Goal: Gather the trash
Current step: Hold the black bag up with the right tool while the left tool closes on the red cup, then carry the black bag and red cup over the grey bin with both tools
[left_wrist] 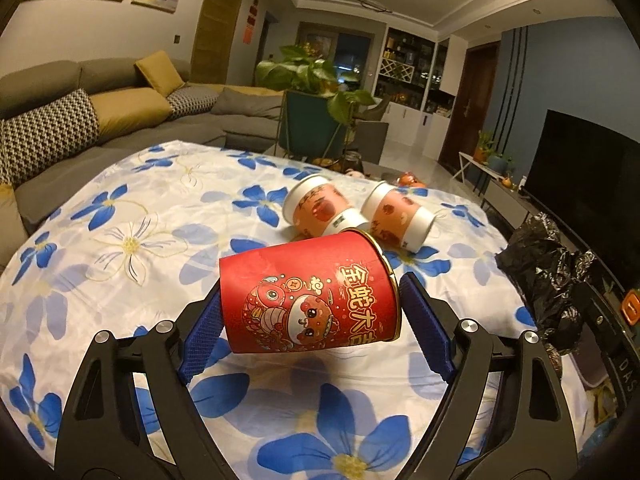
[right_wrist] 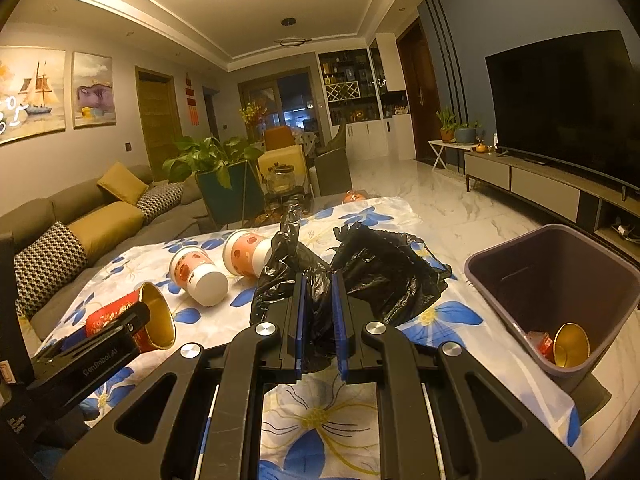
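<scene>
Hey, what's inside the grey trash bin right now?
The grey trash bin holds one red cup with a gold interior, lying on its side, open end showing. The near wall hides the rest of the bottom.

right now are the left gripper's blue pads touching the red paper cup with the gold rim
Cannot tell. The left wrist view shows the left gripper straddling the red paper cup, but the cup hides one pad's face, and the other pad looks marginally clear.

Left wrist view: we're low over the flowered tablecloth [left_wrist: 120, 240], facing the sofa. Right wrist view sits beside it, facing the television. Both share the red cup [left_wrist: 308, 300] [right_wrist: 120, 316].
</scene>
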Available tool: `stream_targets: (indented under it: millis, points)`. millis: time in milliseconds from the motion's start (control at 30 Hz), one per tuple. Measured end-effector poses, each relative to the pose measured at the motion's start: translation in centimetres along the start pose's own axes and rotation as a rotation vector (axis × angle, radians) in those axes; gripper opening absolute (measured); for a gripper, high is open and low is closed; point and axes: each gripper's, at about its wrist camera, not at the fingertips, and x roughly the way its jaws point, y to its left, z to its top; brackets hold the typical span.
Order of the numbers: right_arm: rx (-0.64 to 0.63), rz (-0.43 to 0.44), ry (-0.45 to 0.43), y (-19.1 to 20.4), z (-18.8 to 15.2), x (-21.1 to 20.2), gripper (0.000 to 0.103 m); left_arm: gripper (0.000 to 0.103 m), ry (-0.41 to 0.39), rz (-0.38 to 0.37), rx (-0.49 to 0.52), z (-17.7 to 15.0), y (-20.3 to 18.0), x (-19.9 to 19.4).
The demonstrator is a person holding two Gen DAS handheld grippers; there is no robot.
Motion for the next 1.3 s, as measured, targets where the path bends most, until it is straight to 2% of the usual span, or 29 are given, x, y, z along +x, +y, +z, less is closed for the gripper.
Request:
stream_targets:
  millis: [600,1300]
  points:
    - [0.004,-0.068,-0.085,-3.9,1.5,-4.3,0.013,0.083,-0.057,-0.112,0.116,0.8,-7.3,-3.6]
    - [0.018,-0.231,-0.175,-11.6,3.8,-7.5,0.013,0.083,-0.072,-0.280,0.235,-0.6,-18.2,-4.6]
